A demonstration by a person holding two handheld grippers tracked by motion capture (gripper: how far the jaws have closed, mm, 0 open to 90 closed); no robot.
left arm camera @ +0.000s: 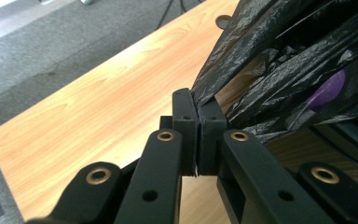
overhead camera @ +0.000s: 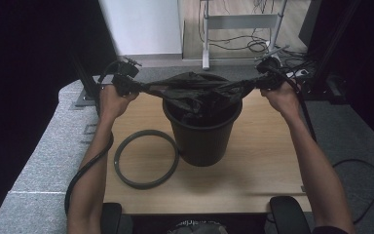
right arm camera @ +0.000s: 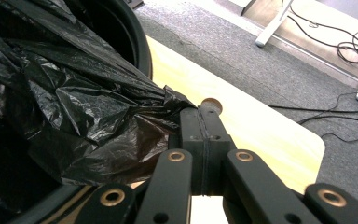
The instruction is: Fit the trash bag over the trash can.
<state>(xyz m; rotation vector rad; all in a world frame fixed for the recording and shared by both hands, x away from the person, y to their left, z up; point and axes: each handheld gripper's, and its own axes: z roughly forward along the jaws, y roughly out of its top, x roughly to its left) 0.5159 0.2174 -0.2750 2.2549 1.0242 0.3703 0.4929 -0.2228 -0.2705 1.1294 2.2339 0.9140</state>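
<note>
Left gripper [left arm camera: 197,135]: jaws pressed together, clamped on a pinch of the black bin bag [left arm camera: 279,70] at its rim. Seen from above at the table's far left [overhead camera: 126,87], gripped by the left hand [overhead camera: 112,100], cable looping down beside the forearm. Right gripper [right arm camera: 205,135]: jaws likewise clenched, a gathered fold of the same bag [right arm camera: 74,107] caught between the pads. From above at the far right [overhead camera: 268,78], held by the right hand [overhead camera: 283,97].

Between the two, bag [overhead camera: 199,92] pulled taut into a wide band over the mouth of the black bin [overhead camera: 204,136], its middle sagging down inside. Bin upright near the middle of the wooden table [overhead camera: 253,180], towards the far edge. Something purple [left arm camera: 328,91] pressing against the plastic in the left gripper view, identity unclear.

Just left of the bin and touching its base or nearly so, a dark ring [overhead camera: 146,158] lying flat on the tabletop. Round cable hole [right arm camera: 210,105] in the wood just beyond the right jaws. Grey carpet around the table, white desk frame [overhead camera: 243,22] and loose cables further back.

No readable writing, brand or label on bag, bin, ring or grippers.
</note>
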